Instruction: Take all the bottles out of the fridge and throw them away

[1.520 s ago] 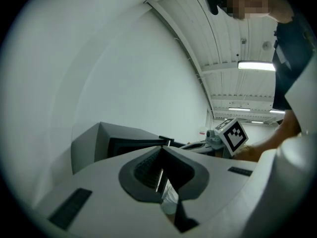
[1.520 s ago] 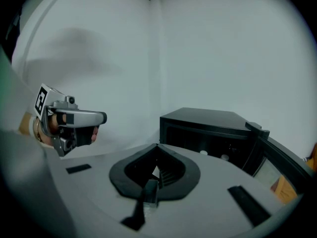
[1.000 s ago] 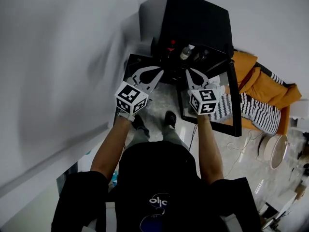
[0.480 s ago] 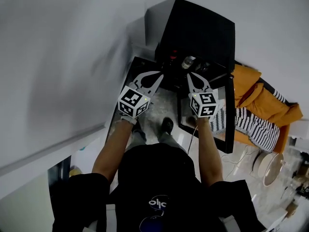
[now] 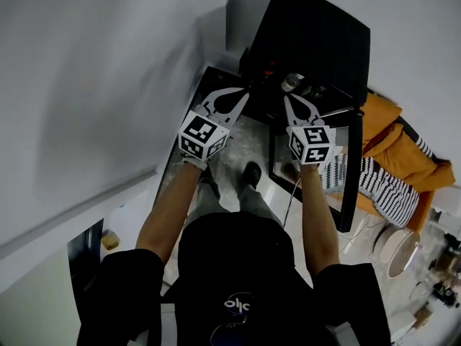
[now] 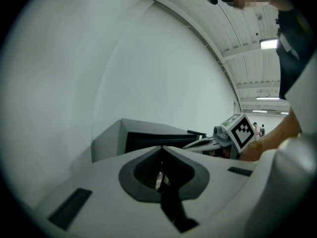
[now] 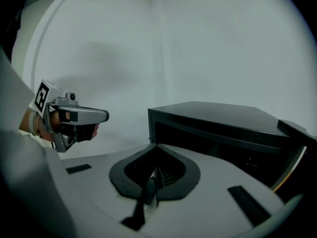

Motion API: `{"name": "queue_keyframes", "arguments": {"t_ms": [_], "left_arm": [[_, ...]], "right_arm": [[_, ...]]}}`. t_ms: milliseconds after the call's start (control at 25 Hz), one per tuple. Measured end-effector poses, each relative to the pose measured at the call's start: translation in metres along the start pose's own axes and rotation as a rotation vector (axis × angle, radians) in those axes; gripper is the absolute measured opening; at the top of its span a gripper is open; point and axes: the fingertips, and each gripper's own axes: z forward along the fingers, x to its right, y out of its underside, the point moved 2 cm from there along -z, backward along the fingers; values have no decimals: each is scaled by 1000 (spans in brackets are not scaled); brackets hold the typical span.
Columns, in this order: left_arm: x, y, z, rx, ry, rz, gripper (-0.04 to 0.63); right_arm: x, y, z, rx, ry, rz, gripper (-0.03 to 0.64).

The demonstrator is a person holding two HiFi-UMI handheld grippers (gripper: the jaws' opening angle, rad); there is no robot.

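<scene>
**Q:** Fridge condition?
**A:** The black fridge (image 5: 310, 31) stands on the floor against the wall. Its door (image 5: 351, 164) is swung open, at the right in the head view.

**Q:** Grippers?
**A:** The left gripper (image 5: 243, 94) and right gripper (image 5: 288, 101) are held side by side, pointing at the open front. The fingers of both are closed, tip against tip, with nothing between them.

**Q:** Bottles?
**A:** Inside the fridge. A clear bottle (image 5: 292, 83) and a red-capped bottle (image 5: 270, 71) show at the opening, just beyond the fingertips and untouched.
</scene>
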Motion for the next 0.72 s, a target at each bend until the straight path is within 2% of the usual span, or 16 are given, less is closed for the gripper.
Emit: {"name": "queue_keyframes", "arguments": {"t_ms": [360, 720], "left_arm": [[-25, 34, -5, -6, -63, -52, 6], [-38, 54, -8, -2, -90, -47, 6]], "right_arm": [[-5, 29, 27, -37, -13, -11, 8], [5, 44, 58, -38, 15, -28, 8]]}}
